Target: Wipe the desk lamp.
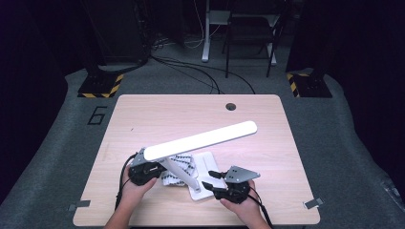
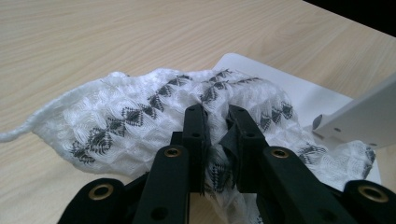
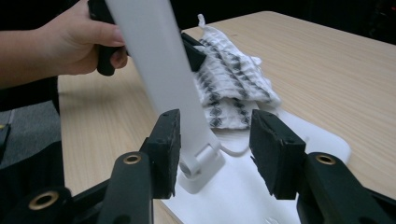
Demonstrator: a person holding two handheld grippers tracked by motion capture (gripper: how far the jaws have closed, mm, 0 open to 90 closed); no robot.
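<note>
each hand-held gripper, the left gripper [image 1: 152,168] and the right gripper [image 1: 213,180], is built of matte black jaws studded with brass-ringed screw holes, topped by a grey three-cornered plate and trailed by a black cable, while the forearms are left bare of sleeves.
</note>
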